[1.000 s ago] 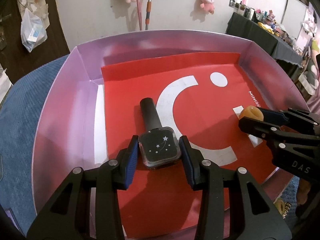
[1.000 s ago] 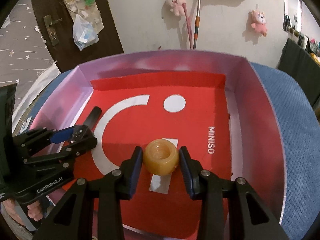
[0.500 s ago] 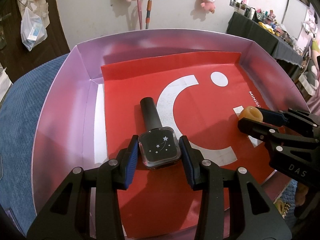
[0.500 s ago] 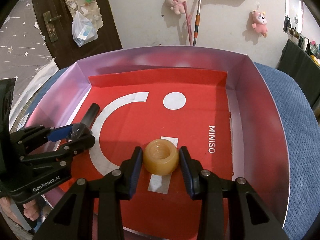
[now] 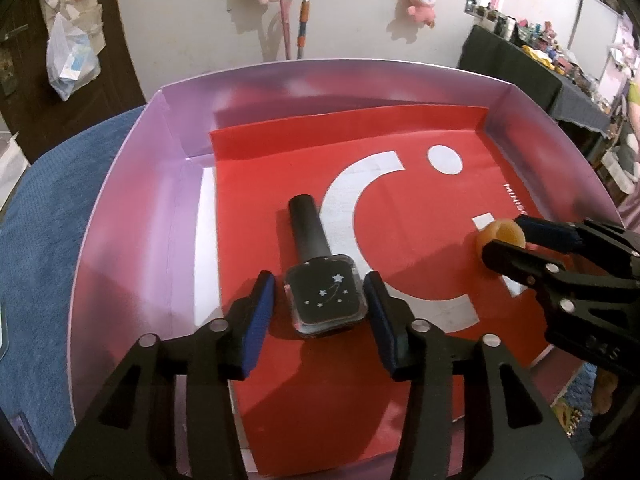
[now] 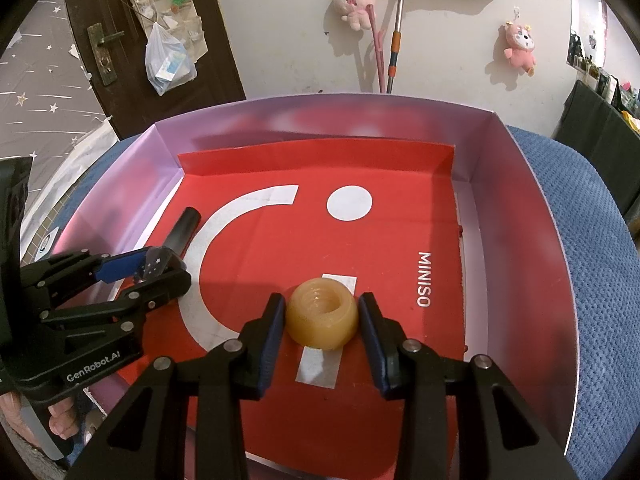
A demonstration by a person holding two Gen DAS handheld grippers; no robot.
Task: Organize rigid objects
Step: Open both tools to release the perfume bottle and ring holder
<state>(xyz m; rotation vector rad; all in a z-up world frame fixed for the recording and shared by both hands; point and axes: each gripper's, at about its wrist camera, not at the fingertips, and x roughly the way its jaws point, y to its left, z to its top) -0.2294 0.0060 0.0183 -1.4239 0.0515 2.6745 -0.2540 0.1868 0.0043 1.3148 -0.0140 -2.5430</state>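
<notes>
A black nail-polish bottle (image 5: 324,292) with star marks and a long black cap lies on the red floor of a purple-walled box (image 5: 132,216). My left gripper (image 5: 320,312) is open around it, with gaps on both sides. A yellowish round ring-shaped object (image 6: 322,314) rests on the red floor. My right gripper (image 6: 322,320) is open around it, pads just off its sides. The left gripper (image 6: 156,268) and the bottle (image 6: 182,230) also show in the right wrist view. The right gripper (image 5: 516,240) and the ring (image 5: 500,236) show in the left wrist view.
The box (image 6: 532,240) stands on a blue textured cloth (image 6: 592,264). Its red liner (image 6: 320,240) bears a white Miniso logo. Behind are a white wall with plush toys (image 6: 356,4), a mop handle, a dark door (image 6: 132,40) and a cluttered table (image 5: 520,48).
Both grippers have opened: the left one has let go of the bottle, the right one has let go of the ring. Both objects lie on the box floor.
</notes>
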